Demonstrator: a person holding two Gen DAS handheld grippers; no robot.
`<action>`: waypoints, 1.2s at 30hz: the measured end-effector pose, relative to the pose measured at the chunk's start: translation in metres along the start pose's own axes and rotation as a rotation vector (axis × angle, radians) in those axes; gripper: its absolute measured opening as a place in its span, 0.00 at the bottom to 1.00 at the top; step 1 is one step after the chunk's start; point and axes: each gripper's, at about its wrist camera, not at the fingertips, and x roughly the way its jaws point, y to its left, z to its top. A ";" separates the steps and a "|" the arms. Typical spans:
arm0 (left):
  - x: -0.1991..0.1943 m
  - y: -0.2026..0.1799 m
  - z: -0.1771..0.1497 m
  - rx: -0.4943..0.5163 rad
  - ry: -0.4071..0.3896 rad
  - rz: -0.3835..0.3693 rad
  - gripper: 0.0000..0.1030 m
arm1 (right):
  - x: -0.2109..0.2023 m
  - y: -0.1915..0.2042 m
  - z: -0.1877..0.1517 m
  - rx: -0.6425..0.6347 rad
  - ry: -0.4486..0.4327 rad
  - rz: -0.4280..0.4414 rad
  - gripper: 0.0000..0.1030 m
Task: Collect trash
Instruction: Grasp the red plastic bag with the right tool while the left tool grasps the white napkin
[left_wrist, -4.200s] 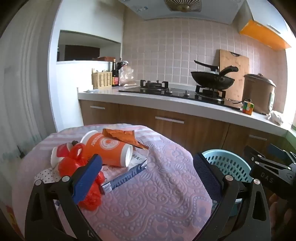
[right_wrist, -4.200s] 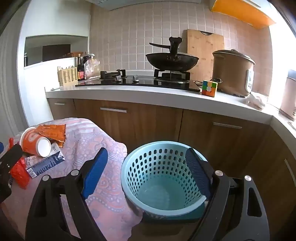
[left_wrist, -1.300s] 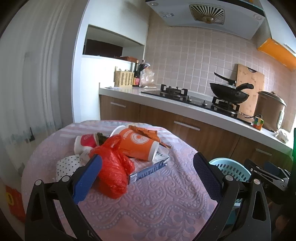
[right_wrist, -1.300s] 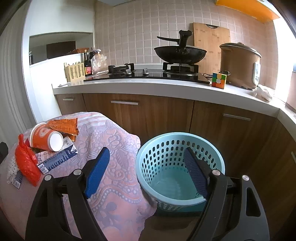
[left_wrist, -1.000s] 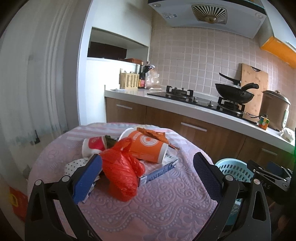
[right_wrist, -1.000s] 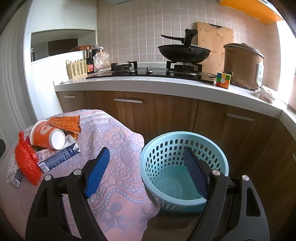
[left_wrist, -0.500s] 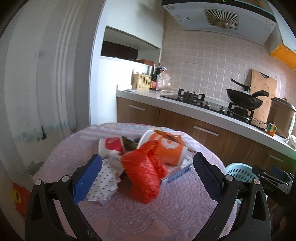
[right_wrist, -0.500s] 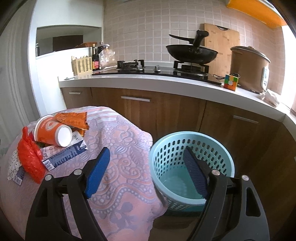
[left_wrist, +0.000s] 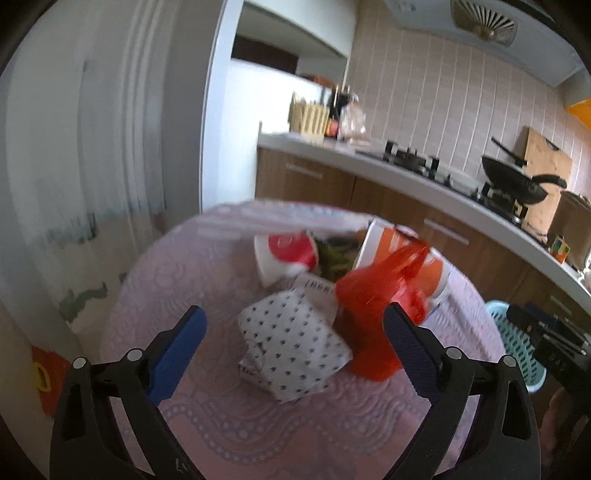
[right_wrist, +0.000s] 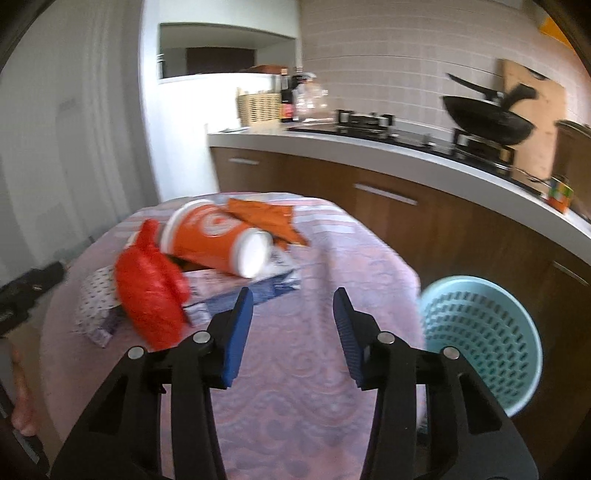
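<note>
Left wrist: dotted wrapper (left_wrist: 293, 345) seemingly between spread fingers (left_wrist: 176, 352).

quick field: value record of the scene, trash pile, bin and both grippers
trash: red plastic bag, dotted paper wrapper, orange paper cup on its side, orange snack packet
surface: pink tablecloth
bin: light blue basket, right of the table, nothing visible inside
left gripper: open, empty, aimed at the dotted wrapper
right gripper: open, empty
</note>
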 end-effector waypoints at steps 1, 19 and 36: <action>0.005 0.003 0.000 -0.005 0.014 -0.004 0.90 | 0.002 0.007 0.001 -0.012 0.000 0.020 0.40; 0.053 0.034 -0.013 -0.097 0.150 -0.115 0.35 | 0.038 0.078 0.007 -0.105 0.063 0.236 0.52; 0.028 0.034 -0.008 -0.097 0.072 -0.111 0.16 | 0.085 0.117 0.000 -0.165 0.144 0.255 0.38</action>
